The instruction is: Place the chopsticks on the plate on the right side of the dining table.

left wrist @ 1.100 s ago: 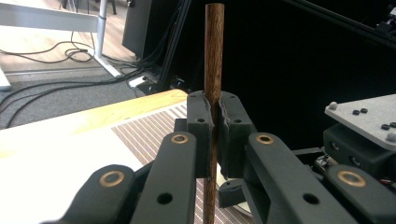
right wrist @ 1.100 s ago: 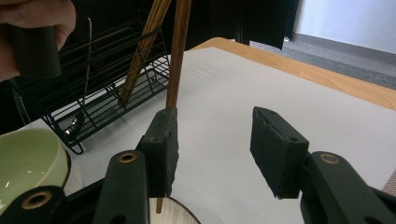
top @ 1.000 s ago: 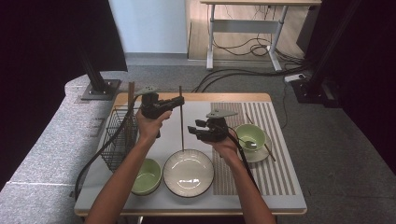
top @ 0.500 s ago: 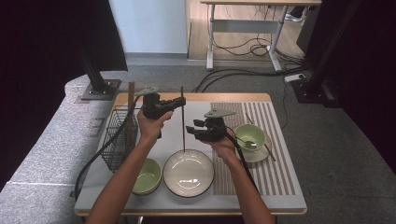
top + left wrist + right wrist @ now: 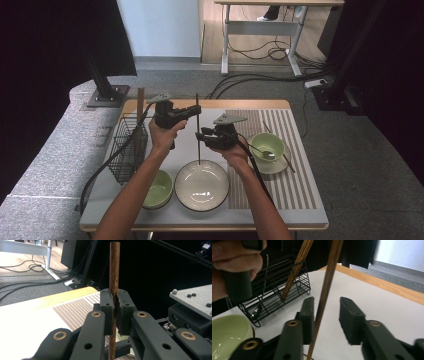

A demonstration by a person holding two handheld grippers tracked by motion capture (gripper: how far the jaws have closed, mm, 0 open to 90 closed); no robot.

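Not much has moved since half a second ago: the left gripper [image 5: 113, 306] stays clamped on the upright chopstick [image 5: 114, 270], above the white plate [image 5: 201, 185]. The right gripper [image 5: 327, 312] is spread around its lower part. No readable writing anywhere.

Dark brown wooden chopstick [image 5: 114, 277]: smooth, matt, grain visible. Black plastic left gripper [image 5: 115, 305]: matt. Black wire basket [image 5: 287, 287]: thin coated metal. Pale green bowl [image 5: 159, 188], at 7 o'clock: glossy glazed ceramic.
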